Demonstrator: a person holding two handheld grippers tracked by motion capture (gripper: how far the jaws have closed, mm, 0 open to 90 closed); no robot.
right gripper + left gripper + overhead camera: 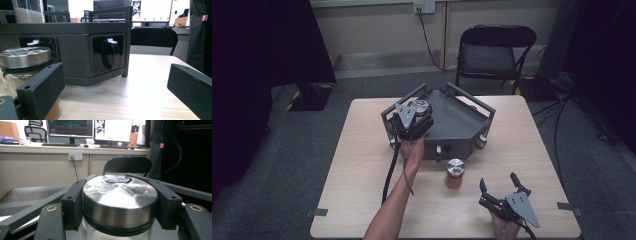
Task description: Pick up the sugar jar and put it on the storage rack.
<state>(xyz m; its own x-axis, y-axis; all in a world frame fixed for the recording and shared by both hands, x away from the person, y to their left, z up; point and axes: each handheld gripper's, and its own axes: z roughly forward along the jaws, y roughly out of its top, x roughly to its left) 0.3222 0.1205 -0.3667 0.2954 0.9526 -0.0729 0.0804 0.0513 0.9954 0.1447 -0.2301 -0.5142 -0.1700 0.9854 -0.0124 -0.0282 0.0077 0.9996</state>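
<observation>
Left fingers [120,202] clamp white-filled jar [119,205] over rack [462,125]; right fingers [499,184] spread beside orange jar [455,173].

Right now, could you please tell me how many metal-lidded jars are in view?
2: one jar clamped in the left gripper over the dark rack; one amber jar standing on the table before it. None seems hidden.

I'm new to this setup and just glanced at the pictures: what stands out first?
The left gripper grips a steel-lidded jar between its jaws, over the dark grey rack in mid-table. A second jar of orange-brown contents stands on the table in front of the rack, and the right gripper rests open near the front edge.
</observation>
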